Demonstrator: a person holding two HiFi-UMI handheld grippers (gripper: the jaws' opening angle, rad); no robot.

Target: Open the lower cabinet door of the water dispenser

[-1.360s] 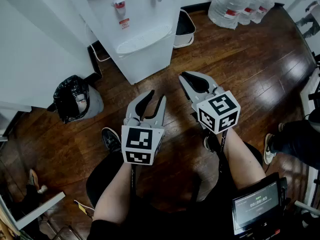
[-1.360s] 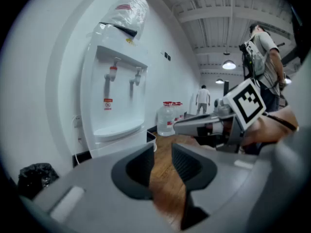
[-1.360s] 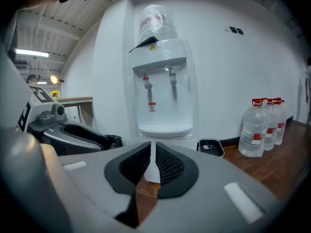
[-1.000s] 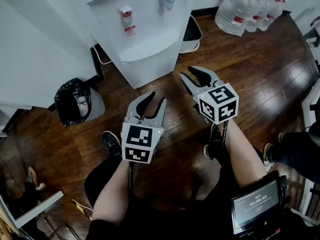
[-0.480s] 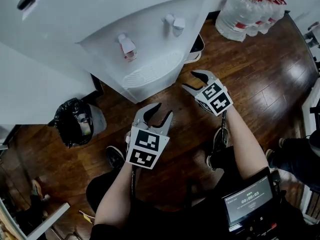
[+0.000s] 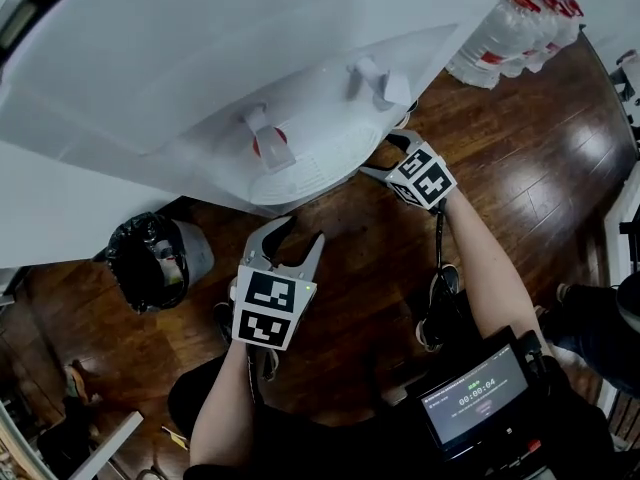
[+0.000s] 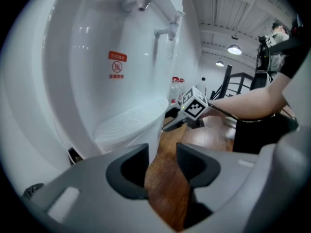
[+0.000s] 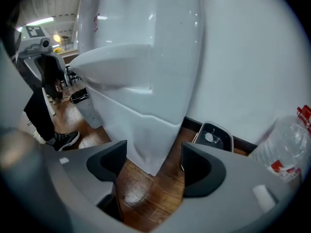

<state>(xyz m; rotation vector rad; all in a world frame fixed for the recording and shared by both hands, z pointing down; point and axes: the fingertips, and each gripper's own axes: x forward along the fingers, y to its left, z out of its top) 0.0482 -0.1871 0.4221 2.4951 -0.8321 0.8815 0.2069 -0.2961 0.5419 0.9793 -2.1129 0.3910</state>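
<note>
**Me:** While my right gripper (image 8: pixel 150 165) is opening its jaws, nothing sits between them; only the wooden floor (image 8: pixel 141 195) shows in the gap.

**You:** And the water dispenser (image 8: pixel 146 42)?

**Me:** Just ahead of those jaws, its lower cabinet (image 8: pixel 136 125) corner-on, untouched. My left gripper (image 7: pixel 163 165) stands parted and empty too, with the dispenser ahead and to its left.

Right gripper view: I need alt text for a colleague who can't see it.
The right gripper has its jaws opening with nothing between them, aimed down at the lower corner of the white water dispenser, which stands on a dark wooden floor. A small white-rimmed bin sits just beyond the dispenser, and water bottles show at the right edge.
</note>
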